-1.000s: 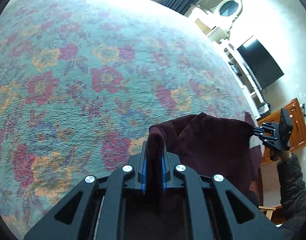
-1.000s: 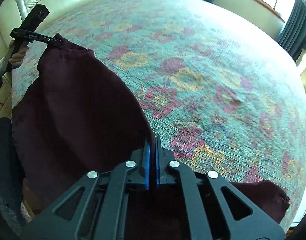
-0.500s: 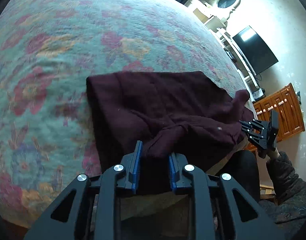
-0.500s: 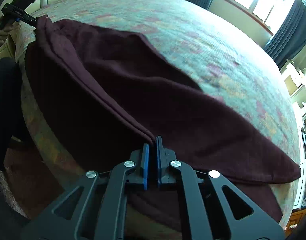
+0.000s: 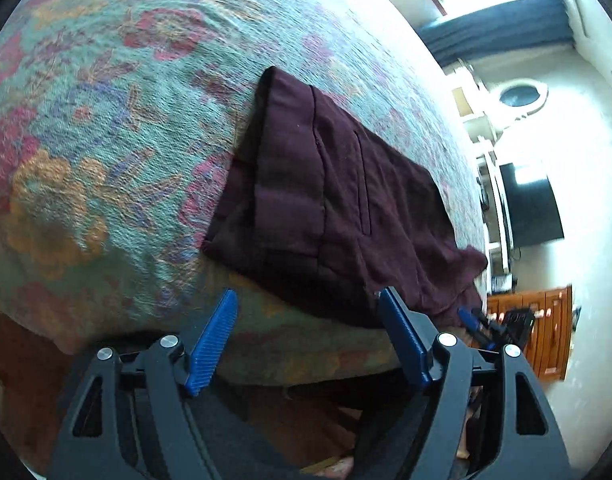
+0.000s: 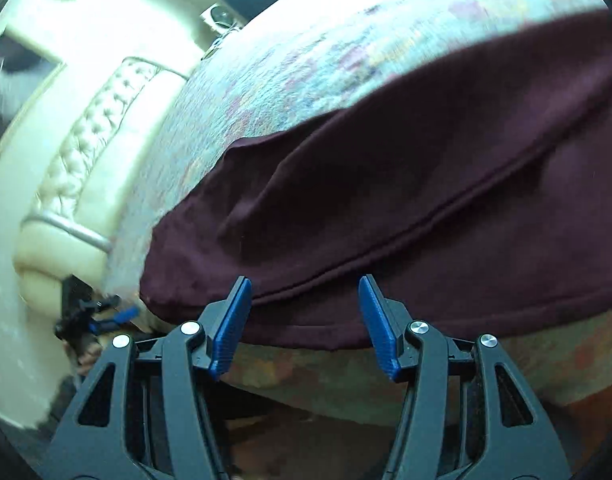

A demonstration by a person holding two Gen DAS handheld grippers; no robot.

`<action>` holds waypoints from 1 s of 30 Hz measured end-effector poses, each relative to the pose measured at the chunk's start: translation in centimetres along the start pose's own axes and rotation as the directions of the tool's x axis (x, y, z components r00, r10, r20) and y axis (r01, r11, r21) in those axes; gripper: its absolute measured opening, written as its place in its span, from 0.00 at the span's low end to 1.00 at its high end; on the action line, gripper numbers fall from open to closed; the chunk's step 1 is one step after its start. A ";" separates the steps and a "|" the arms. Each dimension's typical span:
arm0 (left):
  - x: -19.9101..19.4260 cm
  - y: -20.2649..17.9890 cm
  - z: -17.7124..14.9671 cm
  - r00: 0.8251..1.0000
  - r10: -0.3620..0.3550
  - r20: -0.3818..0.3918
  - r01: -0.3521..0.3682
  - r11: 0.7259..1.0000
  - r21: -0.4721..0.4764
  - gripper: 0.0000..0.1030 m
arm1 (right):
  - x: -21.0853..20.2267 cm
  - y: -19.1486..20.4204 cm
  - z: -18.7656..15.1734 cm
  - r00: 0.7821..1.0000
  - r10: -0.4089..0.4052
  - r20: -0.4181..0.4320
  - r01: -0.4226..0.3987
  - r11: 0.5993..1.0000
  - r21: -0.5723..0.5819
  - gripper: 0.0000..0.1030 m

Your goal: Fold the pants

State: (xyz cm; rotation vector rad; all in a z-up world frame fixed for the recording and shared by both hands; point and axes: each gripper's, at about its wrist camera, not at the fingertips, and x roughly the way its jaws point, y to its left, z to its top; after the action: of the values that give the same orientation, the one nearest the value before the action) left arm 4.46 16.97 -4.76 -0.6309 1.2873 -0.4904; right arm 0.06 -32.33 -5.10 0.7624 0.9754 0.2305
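Note:
The dark maroon pants (image 5: 346,208) lie folded flat on the floral bedspread (image 5: 105,140), close to the bed's near edge. My left gripper (image 5: 308,292) hovers at that edge just short of the cloth; its jaws are opening and nothing is between the blue pads (image 5: 213,340). In the right wrist view the pants (image 6: 386,200) fill the middle, layered edges running across. My right gripper (image 6: 304,280) is over the near hem with its jaws opening, and the pads (image 6: 231,320) do not press on the cloth. Each gripper shows small in the other's view: right gripper (image 5: 486,326), left gripper (image 6: 97,316).
A cream tufted headboard (image 6: 85,140) and a framed picture (image 6: 17,76) are at the left in the right wrist view. A black TV (image 5: 534,208), a wooden dresser (image 5: 546,340) and a dark curtain (image 5: 498,24) stand beyond the bed. The bedspread drops off below both grippers.
Both grippers carried the pants' end over, laid it onto the rest, then opened and let go. The pants now lie folded flat, and both grippers have drawn back to the bed's edge.

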 end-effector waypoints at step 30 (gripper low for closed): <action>1.5 -1.8 -0.9 0.968 0.241 0.068 -0.224 0.955 -0.197 0.33 | 0.5 -1.7 -2.0 0.993 0.114 0.034 -0.119 0.968 0.219 0.60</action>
State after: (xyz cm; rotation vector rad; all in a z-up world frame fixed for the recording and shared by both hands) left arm 3.90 14.49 -4.76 -0.6409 1.3101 -0.1447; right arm -1.49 -32.34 -7.24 1.0261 0.9471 0.2179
